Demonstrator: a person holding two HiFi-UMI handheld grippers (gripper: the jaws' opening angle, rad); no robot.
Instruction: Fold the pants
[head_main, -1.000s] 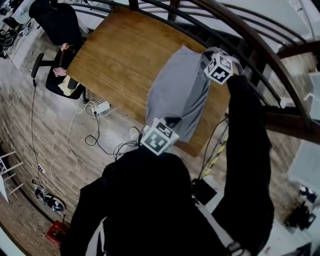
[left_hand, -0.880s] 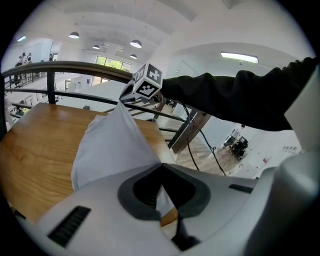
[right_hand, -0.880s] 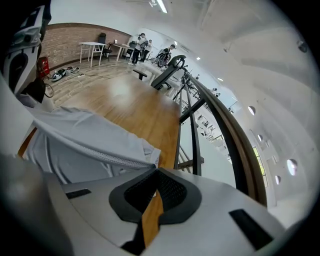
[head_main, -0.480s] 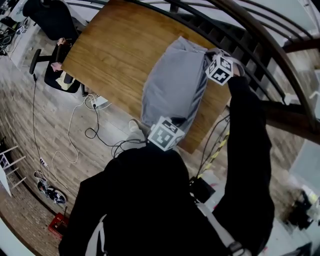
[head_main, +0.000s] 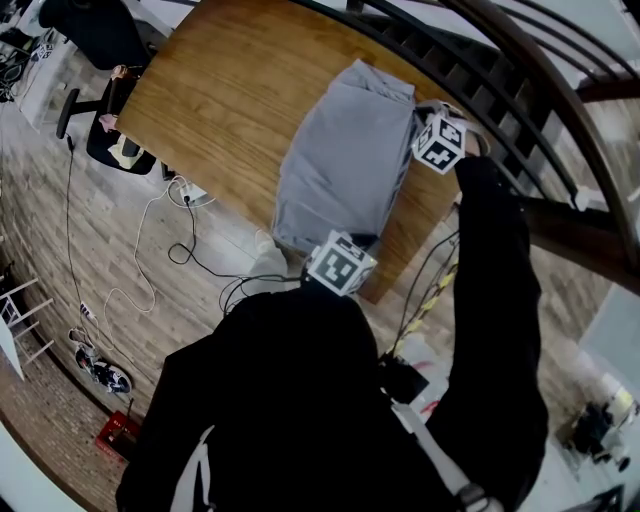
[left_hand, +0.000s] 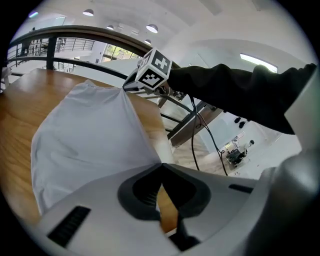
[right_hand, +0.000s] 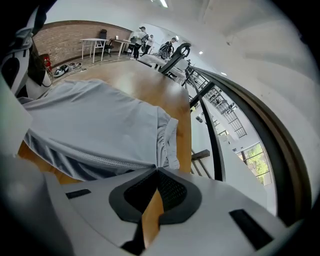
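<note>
Light grey pants (head_main: 345, 165) lie doubled over on the right end of the wooden table (head_main: 230, 90), their near edge hanging a little past the table's front. My left gripper (head_main: 345, 248) is shut on the near corner of the cloth, at the table's front edge. My right gripper (head_main: 420, 115) is shut on the corner by the far right edge, beside the waistband. In the left gripper view the pants (left_hand: 90, 135) run from the pinched jaws up to the right gripper's marker cube (left_hand: 154, 70). In the right gripper view the pants (right_hand: 100, 130) spread left from the closed jaws.
A dark curved railing (head_main: 520, 90) runs close behind the table's right edge. A black office chair (head_main: 105, 40) stands at the table's left end. Cables and a power strip (head_main: 185, 190) lie on the wood floor, with shoes (head_main: 100, 378) and a red box (head_main: 115, 440) further out.
Both grippers have come down with the pants. The cloth, which hung between them above the table, now lies spread on the tabletop, its far end pushed further away.
</note>
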